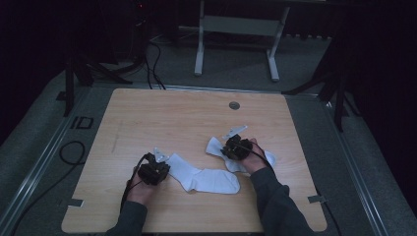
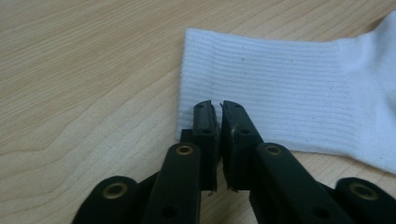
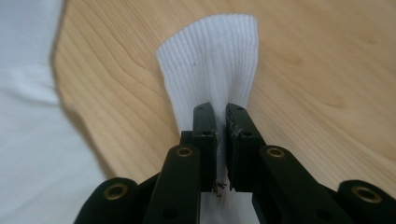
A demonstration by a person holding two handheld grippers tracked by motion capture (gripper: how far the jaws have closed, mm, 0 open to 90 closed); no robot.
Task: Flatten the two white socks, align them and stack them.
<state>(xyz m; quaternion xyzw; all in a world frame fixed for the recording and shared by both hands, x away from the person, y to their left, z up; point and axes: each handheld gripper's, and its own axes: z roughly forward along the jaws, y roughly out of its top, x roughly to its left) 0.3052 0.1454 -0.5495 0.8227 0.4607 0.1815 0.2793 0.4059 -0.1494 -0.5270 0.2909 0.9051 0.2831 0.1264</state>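
Two white socks lie on the wooden table point(image 1: 172, 118). The left sock point(image 1: 206, 179) is flat, its ribbed cuff point(image 2: 280, 93) pointing at my left gripper point(image 1: 155, 169). The left gripper point(image 2: 218, 106) rests over the cuff's near corner, jaws shut, with only a thin dark slit and no cloth puckered between them. The right sock point(image 1: 215, 146) lies partly under my right gripper point(image 1: 236, 146). That gripper point(image 3: 220, 109) is shut on the sock's ribbed cuff point(image 3: 210, 60), which rises in a fold from between the jaws.
More white sock cloth point(image 3: 28, 140) fills the left side of the right gripper view. A round grommet point(image 1: 234, 105) sits near the table's far edge. Beyond the table stand a white frame point(image 1: 236, 29) and dark tripod legs point(image 1: 78, 73); cables point(image 1: 74, 152) lie on the floor.
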